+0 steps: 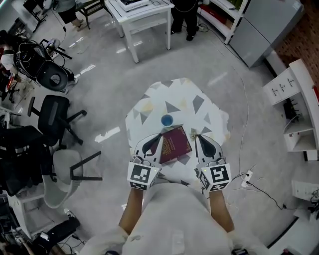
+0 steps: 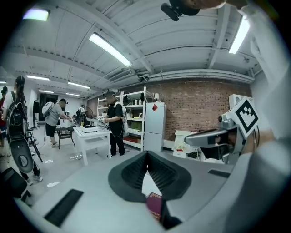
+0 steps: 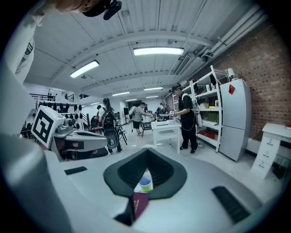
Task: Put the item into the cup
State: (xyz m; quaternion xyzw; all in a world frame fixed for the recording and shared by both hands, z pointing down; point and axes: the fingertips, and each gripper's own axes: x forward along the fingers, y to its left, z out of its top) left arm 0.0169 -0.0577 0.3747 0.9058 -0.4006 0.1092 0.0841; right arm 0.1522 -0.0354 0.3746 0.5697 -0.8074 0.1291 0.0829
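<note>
A small table with a white cloth of grey triangles [image 1: 199, 107] stands in front of me. A blue cup [image 1: 166, 120] [image 3: 145, 184] stands upright near its middle. A maroon booklet [image 1: 174, 145] [image 2: 154, 205] [image 3: 140, 205] lies flat just nearer than the cup, between my two grippers. My left gripper [image 1: 158, 135] [image 2: 147, 154] is shut and empty at the booklet's left edge. My right gripper [image 1: 198, 137] [image 3: 146, 152] is shut and empty at its right edge. A small pale object [image 1: 193, 132] lies on the cloth by the right gripper's tip; I cannot tell what it is.
Office chairs [image 1: 55, 117] stand on the floor at the left. A white table [image 1: 144, 15] with people near it is farther off. A cable and socket strip [image 1: 246, 177] lie on the floor at the right, near white shelves [image 1: 294, 109].
</note>
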